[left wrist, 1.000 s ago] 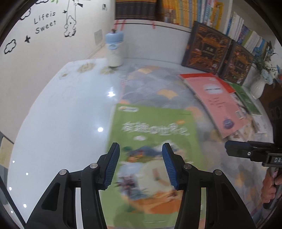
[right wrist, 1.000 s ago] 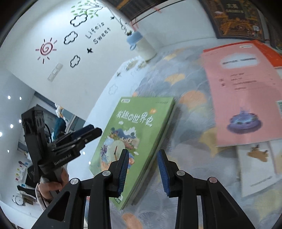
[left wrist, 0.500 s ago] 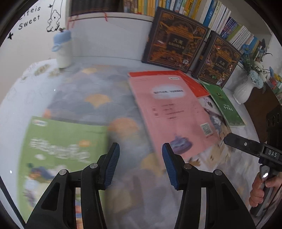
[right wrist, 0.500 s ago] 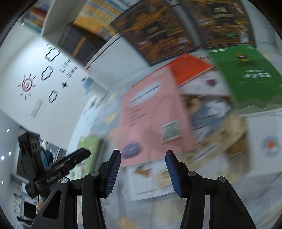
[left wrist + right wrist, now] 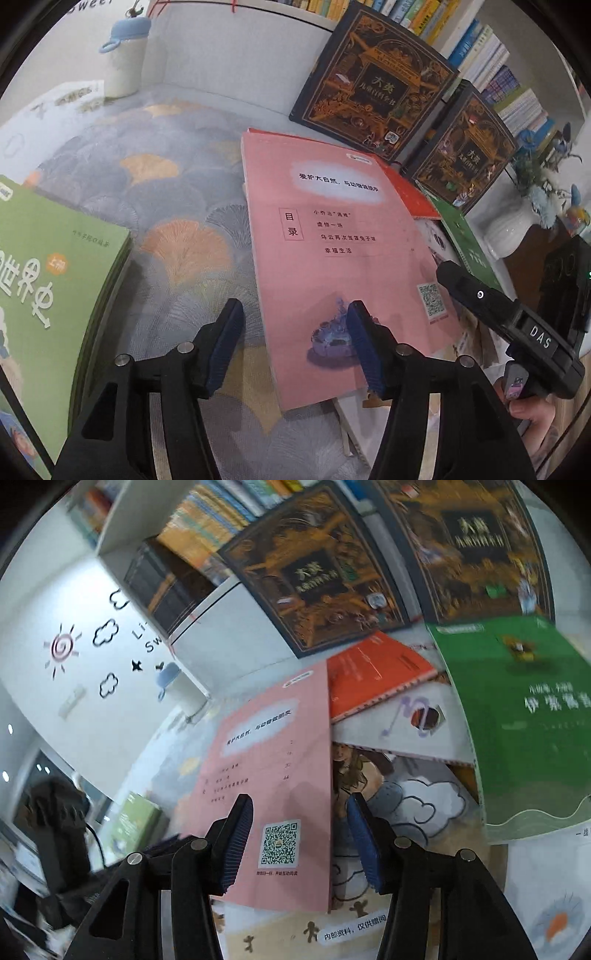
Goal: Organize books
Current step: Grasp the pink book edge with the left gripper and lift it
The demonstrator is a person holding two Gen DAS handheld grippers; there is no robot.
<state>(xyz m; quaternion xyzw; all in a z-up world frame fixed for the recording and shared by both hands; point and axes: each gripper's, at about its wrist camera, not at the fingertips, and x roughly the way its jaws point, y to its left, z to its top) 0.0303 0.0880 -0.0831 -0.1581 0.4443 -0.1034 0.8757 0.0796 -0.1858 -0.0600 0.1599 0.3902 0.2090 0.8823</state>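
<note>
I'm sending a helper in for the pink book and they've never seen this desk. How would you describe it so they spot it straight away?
Start at the two dark, gold-patterned books leaning against the bookshelf at the back of the desk. On the patterned mat in front of them lies a loose pile of books, and the pink book lies on top. It is the only pink cover, with a QR code near one corner; the books under it are orange, green and white.
</note>
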